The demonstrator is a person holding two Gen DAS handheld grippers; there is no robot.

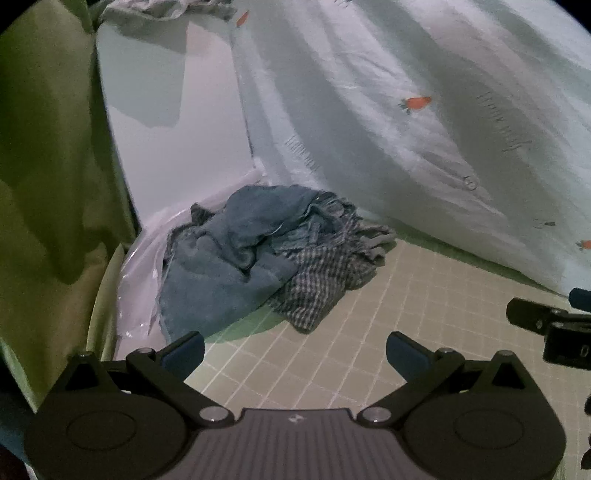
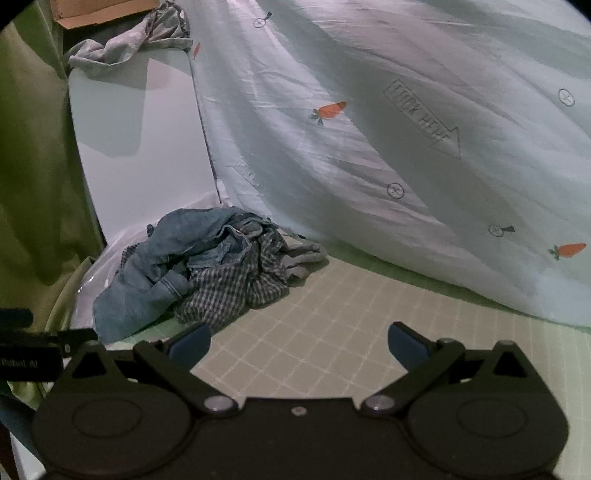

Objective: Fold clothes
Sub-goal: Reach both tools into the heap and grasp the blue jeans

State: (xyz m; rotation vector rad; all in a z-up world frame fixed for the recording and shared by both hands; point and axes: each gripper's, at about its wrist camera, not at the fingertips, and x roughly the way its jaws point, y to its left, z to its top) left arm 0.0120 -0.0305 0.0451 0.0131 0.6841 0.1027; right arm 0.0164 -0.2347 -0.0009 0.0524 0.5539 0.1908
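Denim and checked cloth lie crumpled together in one heap point(image 1: 266, 254) at the far left of the grid mat point(image 1: 369, 332). The heap rests partly on the mat and partly on a clear plastic sheet point(image 1: 136, 266) to its left. A blue denim piece point(image 2: 162, 273) sits on top and to the left; a checked piece point(image 2: 229, 291) spreads out to the right and nearer, with a grey fringed edge trailing further right.

Left gripper point(image 1: 295, 352): fingers wide apart, nothing between them, held over bare mat just short of the heap. Right gripper point(image 2: 299, 343): fingers likewise wide apart and empty, over bare mat, the heap ahead and to its left. Each gripper shows at the edge of the other's view, so the two are side by side.

Surroundings: a pale sheet point(image 2: 406, 147) printed with carrots and an arrow motif drapes down on the far right, its lower edge meeting the mat close behind the heap. A white panel point(image 2: 140, 147) stands behind the heap on the left. A crumpled grey cloth point(image 2: 129, 40) lies on the panel's far end, beside a cardboard box point(image 2: 99, 11). A green curtain point(image 1: 48, 166) hangs along the left side.

Nothing lies on the mat between either gripper and the heap.
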